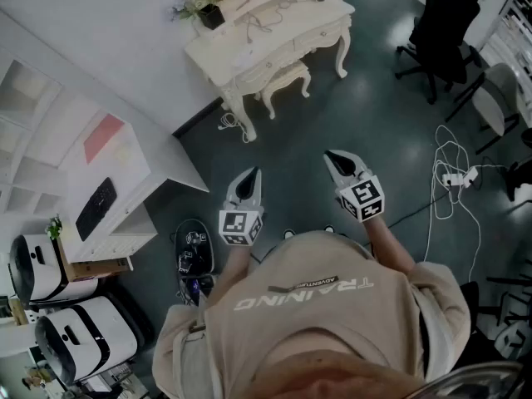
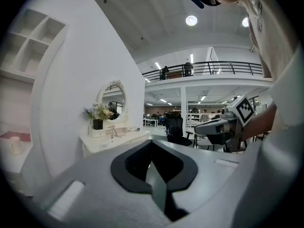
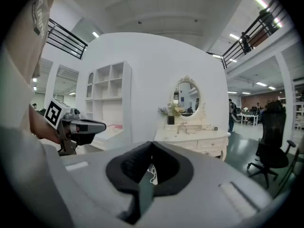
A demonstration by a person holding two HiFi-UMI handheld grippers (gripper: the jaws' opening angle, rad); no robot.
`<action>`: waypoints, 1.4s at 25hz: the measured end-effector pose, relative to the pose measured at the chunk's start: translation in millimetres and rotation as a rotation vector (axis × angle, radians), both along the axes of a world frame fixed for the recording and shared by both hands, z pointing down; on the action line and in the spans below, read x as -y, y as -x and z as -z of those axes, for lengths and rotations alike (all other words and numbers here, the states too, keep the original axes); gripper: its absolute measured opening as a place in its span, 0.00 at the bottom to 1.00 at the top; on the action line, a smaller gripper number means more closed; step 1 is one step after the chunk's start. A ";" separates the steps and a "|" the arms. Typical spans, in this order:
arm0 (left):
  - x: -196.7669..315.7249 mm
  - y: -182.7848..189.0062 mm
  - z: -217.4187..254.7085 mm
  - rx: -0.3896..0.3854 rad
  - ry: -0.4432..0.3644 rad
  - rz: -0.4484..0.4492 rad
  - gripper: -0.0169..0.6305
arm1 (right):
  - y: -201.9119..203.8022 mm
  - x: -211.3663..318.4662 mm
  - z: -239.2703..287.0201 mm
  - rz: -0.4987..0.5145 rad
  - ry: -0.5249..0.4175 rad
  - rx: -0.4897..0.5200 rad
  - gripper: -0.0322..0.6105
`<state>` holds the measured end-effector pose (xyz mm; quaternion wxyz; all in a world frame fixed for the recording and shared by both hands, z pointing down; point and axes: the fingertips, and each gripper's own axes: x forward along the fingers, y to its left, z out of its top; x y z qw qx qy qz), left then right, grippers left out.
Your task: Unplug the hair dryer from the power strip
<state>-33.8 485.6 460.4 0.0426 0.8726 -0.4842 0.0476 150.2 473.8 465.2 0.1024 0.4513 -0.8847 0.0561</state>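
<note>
1. The left gripper [image 1: 249,181] and right gripper [image 1: 339,163] hang in mid-air, well apart from the white table [image 1: 249,56], each with jaws pressed together on nothing
2. The hair dryer is too small to pick out; a white cord [image 1: 270,11] loops across the tabletop, probably its lead
3. The plug likely sits stiff and the cord is limp, so pinch the plug body, not the cord

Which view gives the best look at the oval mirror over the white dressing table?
The right gripper view: the oval mirror faces the camera almost head-on, its whole frame visible above the dressing table. The left gripper view shows it smaller and at a slant. The head view looks down on the tabletop and does not show the mirror's face.
</note>
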 end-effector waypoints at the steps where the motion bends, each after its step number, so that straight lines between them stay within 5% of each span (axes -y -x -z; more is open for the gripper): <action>1: 4.8 3.6 -0.1 0.000 0.000 0.002 0.02 | 2.8 4.1 -0.2 0.003 0.003 -0.001 0.06; 18: 59.4 65.3 -50.2 -0.019 0.104 -0.106 0.02 | 66.1 49.9 -34.3 -0.103 0.081 0.001 0.06; 27: 112.0 68.1 -66.8 -0.049 0.133 -0.058 0.02 | 67.7 117.8 -52.2 -0.066 0.132 -0.030 0.06; 35: 194.5 54.3 -60.8 0.012 0.162 0.064 0.02 | 46.2 226.3 -48.7 -0.005 0.108 0.003 0.06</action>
